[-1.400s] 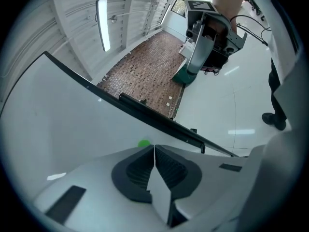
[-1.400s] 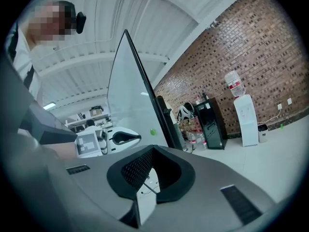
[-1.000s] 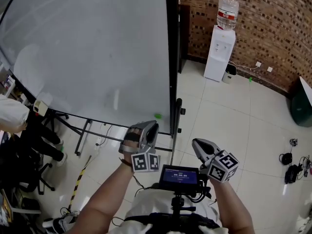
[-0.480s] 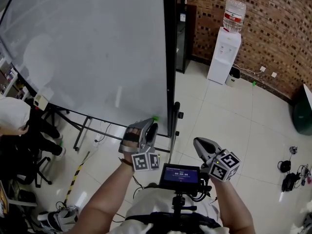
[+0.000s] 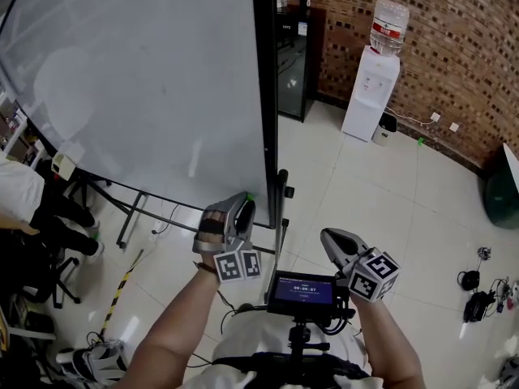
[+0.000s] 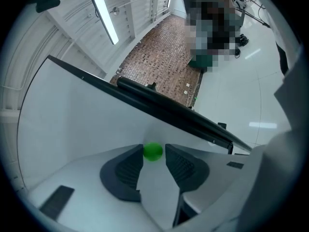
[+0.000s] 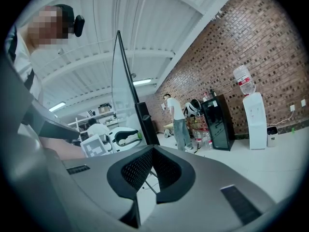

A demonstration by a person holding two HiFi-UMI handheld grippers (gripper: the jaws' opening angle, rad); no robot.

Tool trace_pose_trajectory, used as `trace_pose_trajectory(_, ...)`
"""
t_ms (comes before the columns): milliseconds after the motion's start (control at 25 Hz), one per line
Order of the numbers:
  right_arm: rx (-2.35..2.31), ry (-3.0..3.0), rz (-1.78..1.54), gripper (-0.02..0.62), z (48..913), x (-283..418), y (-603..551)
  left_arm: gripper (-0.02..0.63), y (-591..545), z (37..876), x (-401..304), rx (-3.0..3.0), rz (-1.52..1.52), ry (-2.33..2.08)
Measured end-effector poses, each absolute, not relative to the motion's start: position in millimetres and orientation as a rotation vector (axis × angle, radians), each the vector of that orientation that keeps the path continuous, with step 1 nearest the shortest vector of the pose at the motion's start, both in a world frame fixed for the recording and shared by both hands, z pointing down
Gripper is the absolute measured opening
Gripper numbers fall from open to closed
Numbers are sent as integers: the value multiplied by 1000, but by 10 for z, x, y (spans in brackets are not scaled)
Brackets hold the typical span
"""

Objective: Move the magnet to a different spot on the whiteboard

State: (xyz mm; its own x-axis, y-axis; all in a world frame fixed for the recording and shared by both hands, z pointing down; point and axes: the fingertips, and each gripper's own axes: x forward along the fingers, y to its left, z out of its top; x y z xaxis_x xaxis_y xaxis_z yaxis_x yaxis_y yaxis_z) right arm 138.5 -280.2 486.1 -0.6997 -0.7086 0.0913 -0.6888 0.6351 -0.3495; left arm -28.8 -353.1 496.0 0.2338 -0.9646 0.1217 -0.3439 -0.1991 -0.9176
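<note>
Left gripper view — opened (astride magnet point(image 6: 153, 151)).

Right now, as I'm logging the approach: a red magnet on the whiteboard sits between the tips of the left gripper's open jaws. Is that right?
Not quite: the magnet is green, not red. The left gripper view shows it on the whiteboard, between the tips of the open jaws of the left gripper, which have just been opening.

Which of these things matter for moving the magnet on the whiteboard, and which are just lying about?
In the job: green magnet; whiteboard; left gripper, whose jaws have just been opening, with the magnet between them.
Lying about: water dispenser; black cabinet; floor cables.
</note>
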Motion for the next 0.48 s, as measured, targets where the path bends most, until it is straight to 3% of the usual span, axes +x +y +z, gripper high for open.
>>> trace_pose_trajectory(480,-1224,2819,-548,11,4933,1875,-2727,131,-3541,4959,-244,-1720,-931,1338)
